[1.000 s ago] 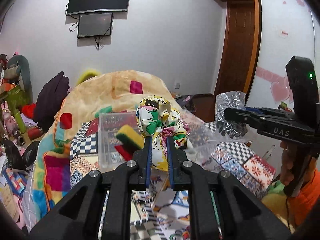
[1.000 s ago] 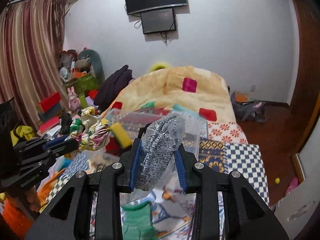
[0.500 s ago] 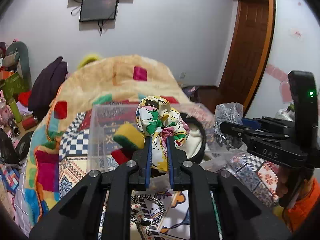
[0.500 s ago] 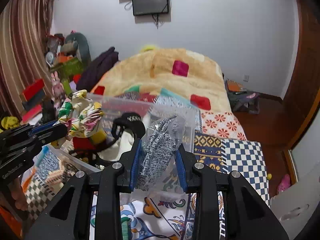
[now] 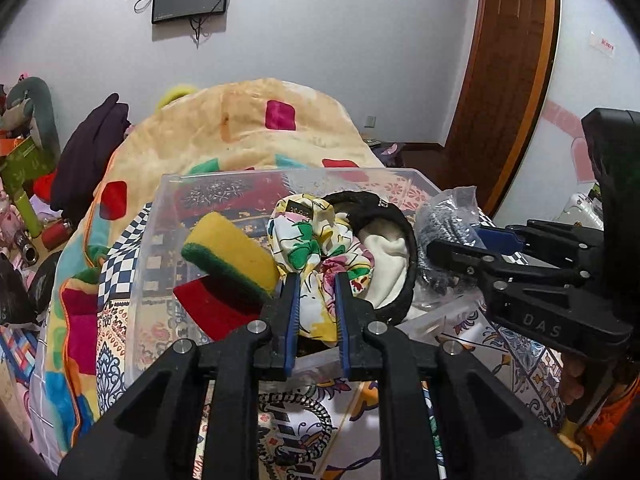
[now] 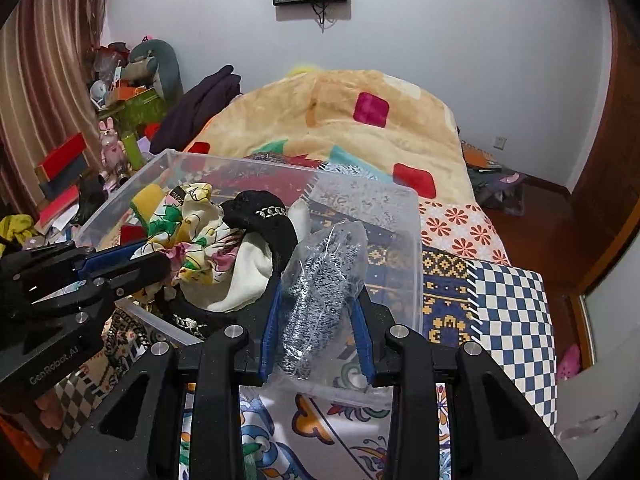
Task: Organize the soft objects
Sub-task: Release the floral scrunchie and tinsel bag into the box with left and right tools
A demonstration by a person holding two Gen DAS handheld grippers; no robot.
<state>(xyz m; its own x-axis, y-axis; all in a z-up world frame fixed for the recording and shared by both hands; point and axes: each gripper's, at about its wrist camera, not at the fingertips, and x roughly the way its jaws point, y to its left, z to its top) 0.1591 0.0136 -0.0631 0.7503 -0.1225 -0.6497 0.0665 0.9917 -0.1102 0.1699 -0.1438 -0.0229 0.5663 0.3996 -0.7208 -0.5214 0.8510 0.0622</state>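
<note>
My left gripper (image 5: pixel 316 280) is shut on a floral scrunchie (image 5: pixel 316 240) and holds it over the near rim of a clear plastic bin (image 5: pixel 160 216) on the bed. My right gripper (image 6: pixel 316 296) is shut on a clear bag of grey knit fabric (image 6: pixel 320 280), over the bin's (image 6: pixel 404 240) near right side. In the left wrist view the right gripper (image 5: pixel 436 250) and its bag (image 5: pixel 448 224) show at the right. The bin holds a yellow-green sponge (image 5: pixel 232 252), a red cloth (image 5: pixel 208 304) and a black item with white lining (image 5: pixel 388 248).
The bin sits on a patterned bedspread (image 6: pixel 512 308) with an orange blanket (image 5: pixel 248 120) heaped behind it. Toys and boxes (image 6: pixel 120 112) crowd the left side. A dark garment (image 5: pixel 88 152) lies beside the blanket. A wooden door (image 5: pixel 508 64) is at the right.
Both grippers have moved forward and down to the bin, each with its item. The scrunchie and the bag now hang over the bin's near edge.
</note>
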